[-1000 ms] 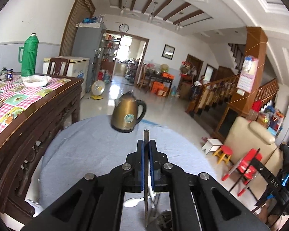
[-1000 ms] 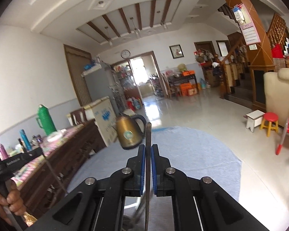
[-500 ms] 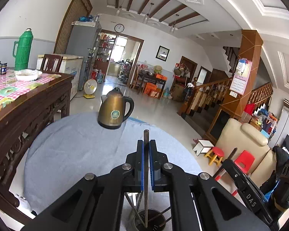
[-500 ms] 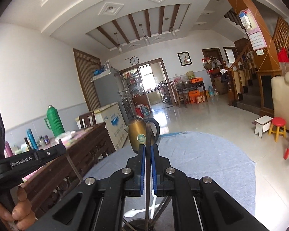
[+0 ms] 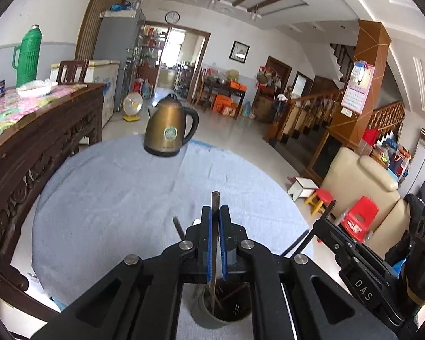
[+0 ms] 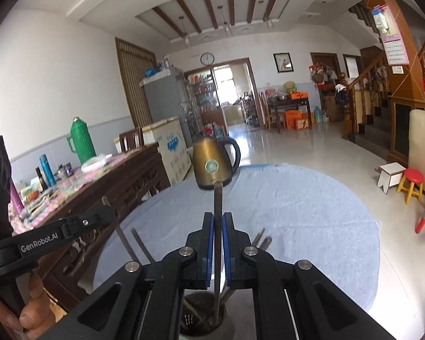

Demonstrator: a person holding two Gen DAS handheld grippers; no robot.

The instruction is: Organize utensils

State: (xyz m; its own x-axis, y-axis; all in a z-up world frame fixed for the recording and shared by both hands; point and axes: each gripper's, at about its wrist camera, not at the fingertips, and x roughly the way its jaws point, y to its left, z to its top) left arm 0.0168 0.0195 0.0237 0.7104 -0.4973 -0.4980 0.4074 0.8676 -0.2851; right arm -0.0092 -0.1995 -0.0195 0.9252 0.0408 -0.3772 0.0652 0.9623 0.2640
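The left gripper (image 5: pixel 216 212) is clamping a thin dark utensil (image 5: pixel 215 198) between its blue pads, the stick standing upright with its top poking above the fingertips and its lower end reaching down into the metal holder cup (image 5: pixel 204 316) directly beneath the jaws. The right gripper (image 6: pixel 218 218) is likewise pinching a second slim utensil (image 6: pixel 218 195), which is hanging into the same cup (image 6: pixel 204 329) among other sticks leaning there. The cup is sitting on the round grey-clothed table (image 5: pixel 121 187), well apart from the bronze kettle (image 5: pixel 170 127) at the far edge.

dark chopstick (image 5: pixel 215 206) & second chopstick (image 6: pixel 218 198) held upright, tips lowered into grey perforated holder (image 5: pixel 204 318) w/ other sticks.
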